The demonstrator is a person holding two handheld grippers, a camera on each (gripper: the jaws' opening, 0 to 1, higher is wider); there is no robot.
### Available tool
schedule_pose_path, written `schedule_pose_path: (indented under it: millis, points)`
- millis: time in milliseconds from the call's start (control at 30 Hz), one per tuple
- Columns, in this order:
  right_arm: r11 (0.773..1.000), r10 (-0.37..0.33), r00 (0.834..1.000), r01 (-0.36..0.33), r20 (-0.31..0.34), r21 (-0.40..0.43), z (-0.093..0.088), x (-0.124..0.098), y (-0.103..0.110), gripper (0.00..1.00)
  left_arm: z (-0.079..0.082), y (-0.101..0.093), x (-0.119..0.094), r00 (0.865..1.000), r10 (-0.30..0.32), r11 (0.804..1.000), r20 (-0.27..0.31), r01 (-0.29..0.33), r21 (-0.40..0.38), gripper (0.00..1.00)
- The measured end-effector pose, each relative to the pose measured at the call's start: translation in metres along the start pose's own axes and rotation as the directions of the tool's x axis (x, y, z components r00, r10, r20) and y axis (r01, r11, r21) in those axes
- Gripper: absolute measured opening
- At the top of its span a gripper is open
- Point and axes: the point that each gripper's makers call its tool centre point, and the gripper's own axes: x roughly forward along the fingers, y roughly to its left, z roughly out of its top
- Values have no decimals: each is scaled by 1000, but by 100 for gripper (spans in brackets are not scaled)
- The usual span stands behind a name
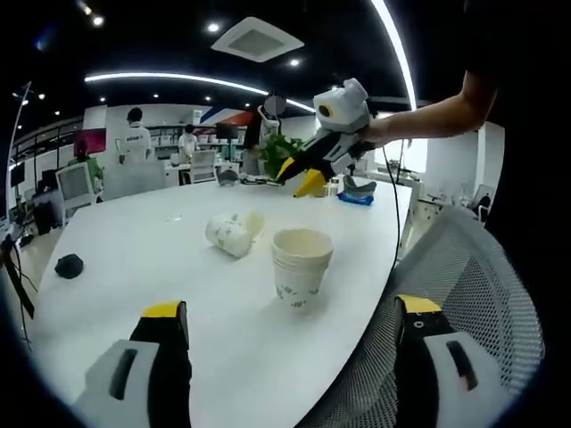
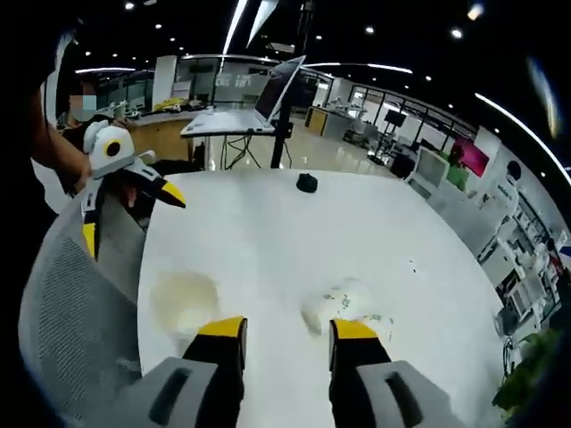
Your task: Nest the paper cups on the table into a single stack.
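— Paper cups, where? And the grippers?
— Left gripper (image 1: 290, 325) has its jaws spread wide, grasping nothing. Right gripper (image 2: 285, 334) also gapes, unladen, above the round white table (image 2: 268, 232). An upright stack of white printed paper cups (image 1: 301, 266) stands near the edge; just beside it, another white paper cup (image 1: 234, 233) lies tipped over. A small black object (image 2: 307, 183) sits well apart.

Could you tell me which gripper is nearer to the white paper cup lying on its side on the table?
Right. The right gripper hovers just in front of the tipped white paper cup; the left gripper is held off the white round table, beyond its edge.
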Motion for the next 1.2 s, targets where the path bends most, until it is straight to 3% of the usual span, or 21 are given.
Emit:
schedule_pose_path:
  millis: [200, 500, 767, 1200]
  points:
    - [996, -81, 997, 81, 5, -29, -15, 12, -32, 41, 0, -2, 1, 1000, -12, 1000, 0, 12, -3, 97]
    - [985, -160, 987, 159, -14, -67, -32, 28, -59, 44, 1, -3, 1, 1000, -18, 1000, 8, 18, 1, 99]
    - [960, -254, 967, 253, 5, -122, -40, 34, -84, 42, 1, -2, 2, 1000, -17, 1000, 8, 17, -7, 99]
    - [950, -296, 955, 292, -20, -112, -60, 45, -99, 40, -3, -1, 2, 1000, -14, 1000, -9, 14, -16, 99]
